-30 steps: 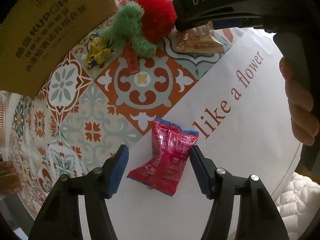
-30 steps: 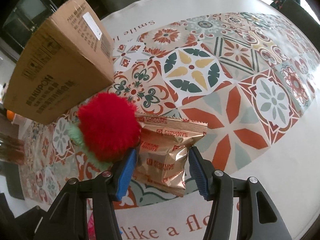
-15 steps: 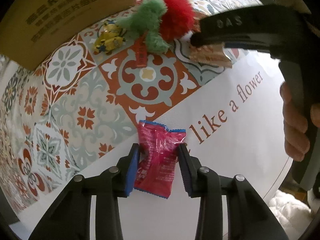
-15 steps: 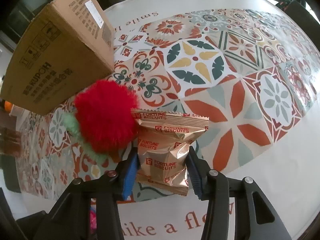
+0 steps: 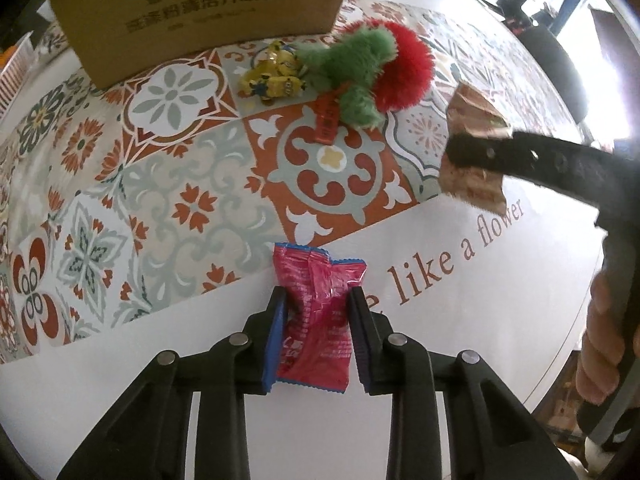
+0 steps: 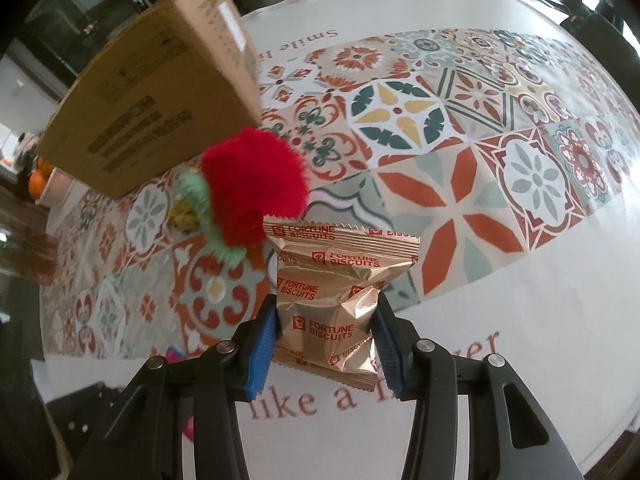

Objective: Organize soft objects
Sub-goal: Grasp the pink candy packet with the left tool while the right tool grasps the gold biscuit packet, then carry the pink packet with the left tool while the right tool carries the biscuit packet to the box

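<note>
Fingers of the left gripper (image 5: 316,320) pinch the red packet (image 5: 316,320) (crumpled); right gripper (image 6: 326,336) clamps the biscuit packet (image 6: 332,304).

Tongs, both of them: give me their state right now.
Left tongs: closed on the red snack packet.
Right tongs: closed on the gold biscuit packet.

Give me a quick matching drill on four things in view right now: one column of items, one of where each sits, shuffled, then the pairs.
Items:
1. red snack packet
2. gold Fortune Biscuits packet
3. yellow Minion wrapper
4. cardboard box

Places:
A. on the tablecloth beside the red-and-green plush
B. clamped in the right gripper
C. at the far end, behind the plush
D. clamped in the left gripper

Pairs: 1-D, 2-B, 3-A, 4-C
</note>
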Action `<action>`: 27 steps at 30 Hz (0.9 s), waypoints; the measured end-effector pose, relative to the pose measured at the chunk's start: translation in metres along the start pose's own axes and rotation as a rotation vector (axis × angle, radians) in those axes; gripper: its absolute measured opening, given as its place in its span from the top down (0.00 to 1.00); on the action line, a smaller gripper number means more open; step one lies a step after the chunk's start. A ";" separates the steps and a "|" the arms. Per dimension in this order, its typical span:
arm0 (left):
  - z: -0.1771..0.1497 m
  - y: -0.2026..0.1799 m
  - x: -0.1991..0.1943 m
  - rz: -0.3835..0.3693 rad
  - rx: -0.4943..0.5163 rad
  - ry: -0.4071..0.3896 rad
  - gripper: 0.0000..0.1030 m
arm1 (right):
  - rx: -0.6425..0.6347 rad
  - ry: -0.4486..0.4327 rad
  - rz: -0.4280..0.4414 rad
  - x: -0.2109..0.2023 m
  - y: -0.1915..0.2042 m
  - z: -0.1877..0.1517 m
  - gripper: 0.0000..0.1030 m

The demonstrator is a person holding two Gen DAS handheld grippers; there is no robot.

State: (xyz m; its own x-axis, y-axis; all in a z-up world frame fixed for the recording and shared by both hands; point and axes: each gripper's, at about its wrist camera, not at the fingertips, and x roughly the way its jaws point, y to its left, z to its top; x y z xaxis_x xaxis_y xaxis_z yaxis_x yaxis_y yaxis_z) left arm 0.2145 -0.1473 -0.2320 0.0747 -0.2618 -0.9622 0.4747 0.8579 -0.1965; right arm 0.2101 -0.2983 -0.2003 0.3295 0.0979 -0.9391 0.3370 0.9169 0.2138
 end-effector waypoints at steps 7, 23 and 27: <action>-0.021 0.015 -0.021 0.000 -0.044 -0.060 0.72 | -0.044 0.005 0.011 -0.012 0.010 -0.020 0.54; -0.046 0.036 -0.097 0.014 -0.108 -0.192 0.72 | -0.124 -0.061 0.052 -0.046 0.038 -0.027 0.54; -0.043 0.034 -0.113 0.019 -0.126 -0.232 0.72 | -0.151 -0.093 0.063 -0.058 0.048 -0.026 0.54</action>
State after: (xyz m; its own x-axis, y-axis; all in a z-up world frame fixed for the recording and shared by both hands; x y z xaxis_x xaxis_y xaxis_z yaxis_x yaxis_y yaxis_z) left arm 0.1841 -0.0698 -0.1376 0.2883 -0.3265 -0.9002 0.3598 0.9081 -0.2142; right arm 0.1848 -0.2499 -0.1426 0.4284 0.1273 -0.8946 0.1791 0.9584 0.2221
